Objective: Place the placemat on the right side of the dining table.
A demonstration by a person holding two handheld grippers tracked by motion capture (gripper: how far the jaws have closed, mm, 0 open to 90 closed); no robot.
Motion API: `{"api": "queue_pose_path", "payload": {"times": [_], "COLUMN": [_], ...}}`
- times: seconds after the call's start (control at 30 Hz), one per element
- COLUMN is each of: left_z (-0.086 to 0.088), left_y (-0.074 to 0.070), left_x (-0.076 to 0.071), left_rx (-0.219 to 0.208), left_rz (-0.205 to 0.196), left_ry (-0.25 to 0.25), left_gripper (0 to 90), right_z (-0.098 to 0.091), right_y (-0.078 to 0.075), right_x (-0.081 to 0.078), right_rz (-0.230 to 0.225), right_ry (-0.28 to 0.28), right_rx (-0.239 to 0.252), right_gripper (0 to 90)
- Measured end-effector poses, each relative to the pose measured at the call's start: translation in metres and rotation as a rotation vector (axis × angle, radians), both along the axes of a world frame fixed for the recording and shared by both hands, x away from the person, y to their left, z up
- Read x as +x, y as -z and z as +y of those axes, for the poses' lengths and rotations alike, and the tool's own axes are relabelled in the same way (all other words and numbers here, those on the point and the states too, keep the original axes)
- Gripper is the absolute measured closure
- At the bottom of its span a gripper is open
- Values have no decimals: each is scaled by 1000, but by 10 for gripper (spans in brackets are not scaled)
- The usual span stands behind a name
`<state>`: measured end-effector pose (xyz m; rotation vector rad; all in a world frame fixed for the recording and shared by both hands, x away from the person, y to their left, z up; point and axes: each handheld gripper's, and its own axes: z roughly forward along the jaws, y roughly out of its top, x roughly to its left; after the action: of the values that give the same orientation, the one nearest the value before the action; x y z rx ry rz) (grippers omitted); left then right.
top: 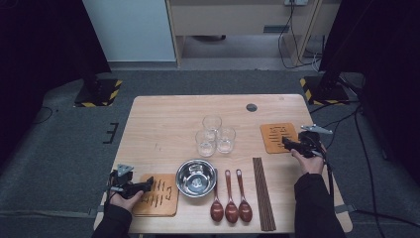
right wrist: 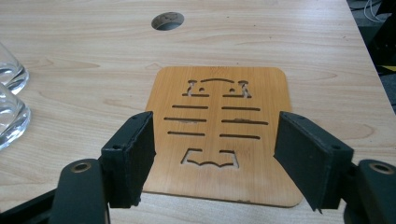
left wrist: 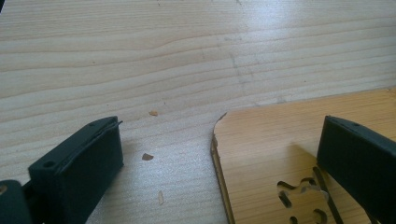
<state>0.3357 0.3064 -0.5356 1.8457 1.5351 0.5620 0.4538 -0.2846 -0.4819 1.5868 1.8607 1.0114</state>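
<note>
Both claws stood apart: the right claw (right wrist: pixel 212 163) hovered over its slotted wooden mat (right wrist: pixel 219 130), slots crosswise; the left claw (left wrist: pixel 219 172) straddled the near-left mat's (left wrist: pixel 299 163) corner on the tabletop (left wrist: pixel 140 56).

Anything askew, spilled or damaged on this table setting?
Nothing spilled or broken. A few small chips or crumbs lie on the table beside the near wooden mat. That mat sits slightly askew to the table edge; the far mat lies flat, intact.

Orange-brown coaster (right wrist: pixel 219 135), slotted cut-outs; black fingers (right wrist: pixel 133 154).
</note>
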Motion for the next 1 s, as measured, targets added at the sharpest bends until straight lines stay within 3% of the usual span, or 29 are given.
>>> {"api": "queue_pose_path", "payload": {"times": [0.17,0.43,0.53,0.67,1.0], "left_z": [0,0,0,0,0], "left_y": [0,0,0,0,0], "left_x": [0,0,0,0,0], "left_rx": [0,-1,-1,-1,-1], "left_rz": [0,0,0,0,0], "left_ry": [0,0,1,1,0], "left_gripper": [0,0,0,0,0], "right_z": [3,5,7,11,19], "right_y": [-5,4,1,0,19], "right_x": [6,15,19,23,37], "right_rz": [-1,10,17,15,65], "right_ry": [-14,-12,-23,-29,-39], "right_rx": [-11,-8,-42,-31,-59], "right_gripper": [279,298,296,303,349]}}
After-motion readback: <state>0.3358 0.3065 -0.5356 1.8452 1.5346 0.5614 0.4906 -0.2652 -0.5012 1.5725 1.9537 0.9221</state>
